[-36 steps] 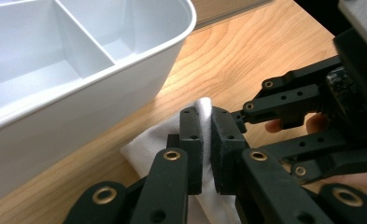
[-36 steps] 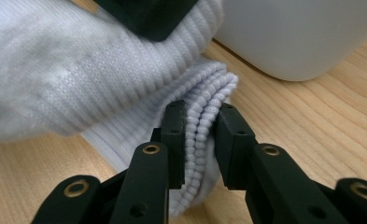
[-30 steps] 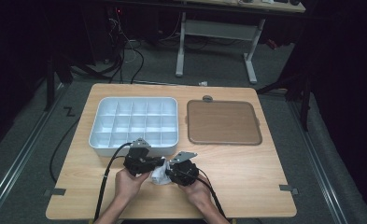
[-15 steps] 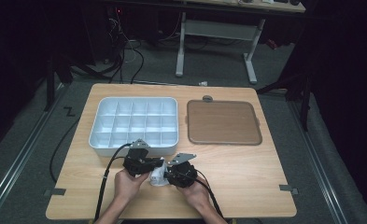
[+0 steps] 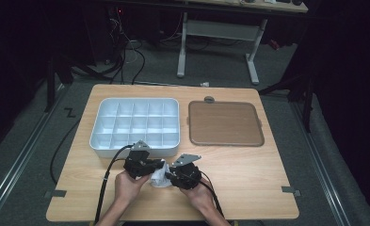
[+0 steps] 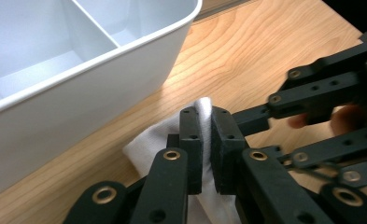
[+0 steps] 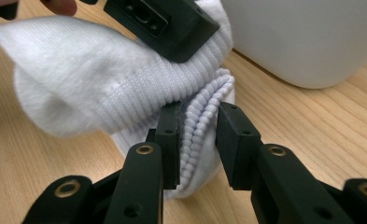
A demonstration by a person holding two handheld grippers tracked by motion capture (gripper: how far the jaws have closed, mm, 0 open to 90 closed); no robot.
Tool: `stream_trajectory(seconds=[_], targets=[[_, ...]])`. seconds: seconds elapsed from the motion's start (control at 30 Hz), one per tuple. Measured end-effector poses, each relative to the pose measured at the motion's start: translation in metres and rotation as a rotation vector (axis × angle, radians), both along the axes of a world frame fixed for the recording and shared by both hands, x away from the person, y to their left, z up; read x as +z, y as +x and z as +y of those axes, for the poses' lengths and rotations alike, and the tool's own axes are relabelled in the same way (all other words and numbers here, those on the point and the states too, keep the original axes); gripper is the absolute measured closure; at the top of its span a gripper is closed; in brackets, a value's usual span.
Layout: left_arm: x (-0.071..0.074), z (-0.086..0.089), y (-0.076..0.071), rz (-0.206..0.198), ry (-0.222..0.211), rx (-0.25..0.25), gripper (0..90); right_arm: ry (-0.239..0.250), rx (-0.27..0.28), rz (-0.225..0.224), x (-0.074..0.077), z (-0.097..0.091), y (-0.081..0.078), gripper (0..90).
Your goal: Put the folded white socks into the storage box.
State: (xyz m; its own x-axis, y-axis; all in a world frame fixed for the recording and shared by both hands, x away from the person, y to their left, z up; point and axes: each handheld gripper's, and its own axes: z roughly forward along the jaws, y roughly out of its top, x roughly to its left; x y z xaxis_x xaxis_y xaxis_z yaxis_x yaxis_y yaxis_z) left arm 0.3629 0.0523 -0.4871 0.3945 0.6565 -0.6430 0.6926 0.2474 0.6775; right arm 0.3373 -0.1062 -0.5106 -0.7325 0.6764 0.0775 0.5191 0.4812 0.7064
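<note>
A white ribbed sock [image 5: 159, 178] lies bunched on the wooden table [image 5: 248, 174] near its front edge, between both hands. My left gripper [image 5: 154, 169] is shut on a fold of the sock [image 6: 146, 145], its two pads [image 6: 190, 135] pinching the cloth. My right gripper [image 5: 170, 177] faces it from the right. The sock's ribbed cuff [image 7: 204, 112] sits between the right gripper's jaws [image 7: 199, 133], which have just been opening, and a gap shows beside the right pad [image 7: 232, 140]. The left gripper [image 7: 165, 21] presses the sock from above in the right gripper view.
A white compartment tray [image 5: 98, 140] stands just behind the grippers, its wall close to the sock [image 6: 78, 93]. A brown mat [image 5: 225, 123] lies to its right. Bare tabletop stretches to the right of the hands.
Both hands stay in place with the sock between them; the right gripper's jaws look slightly wider apart.
</note>
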Motion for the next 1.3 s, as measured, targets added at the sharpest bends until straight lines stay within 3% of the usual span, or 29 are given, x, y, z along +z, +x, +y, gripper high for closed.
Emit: stream_trajectory(seconds=[0.2,0.37,0.67,1.3], targets=[[0.000,0.001,0.000,-0.005,0.005,0.005,84.9,0.032,-0.042,-0.012,0.008,-0.012,-0.001,71.1],[0.001,0.001,0.000,-0.009,0.000,0.007,84.9,0.022,-0.061,-0.003,0.008,-0.020,0.000,75.2],[-0.003,-0.004,0.002,-0.002,-0.003,0.009,84.8,-0.017,-0.040,0.020,-0.006,-0.014,0.003,78.1],[-0.017,-0.011,0.013,-0.019,0.040,0.041,84.8,-0.006,-0.036,0.005,-0.016,-0.011,0.015,82.4]])
